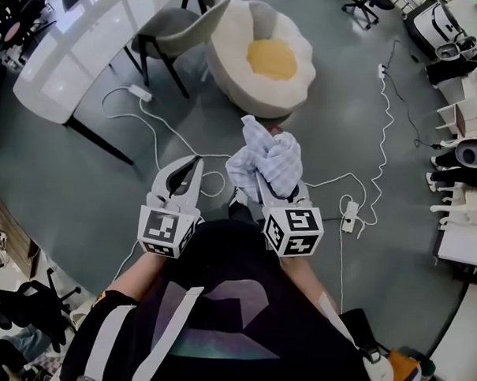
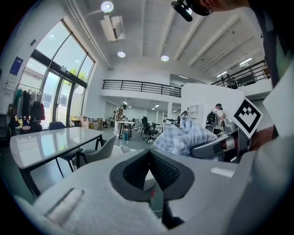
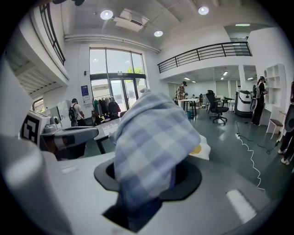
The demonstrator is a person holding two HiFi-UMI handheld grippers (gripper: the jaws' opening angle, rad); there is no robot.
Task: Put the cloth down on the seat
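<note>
A blue-and-white checked cloth [image 1: 269,161] is bunched up between the jaws of my right gripper [image 1: 264,183], which is shut on it. In the right gripper view the cloth [image 3: 151,142] drapes over the jaws and hides the pads. The seat, a round white chair with a yellow cushion [image 1: 269,58], stands on the floor ahead of the cloth and apart from it; a sliver of it [image 3: 202,149] shows behind the cloth. My left gripper [image 1: 185,174] hangs beside the right one, shut and empty, its tips meeting [image 2: 149,153].
A grey chair [image 1: 178,29] stands at a white table [image 1: 79,52] at the far left. White cables [image 1: 158,123] and a power strip [image 1: 349,214] lie on the grey floor. White shelves and equipment [image 1: 462,124] line the right side. A black office chair [image 1: 28,303] stands at the lower left.
</note>
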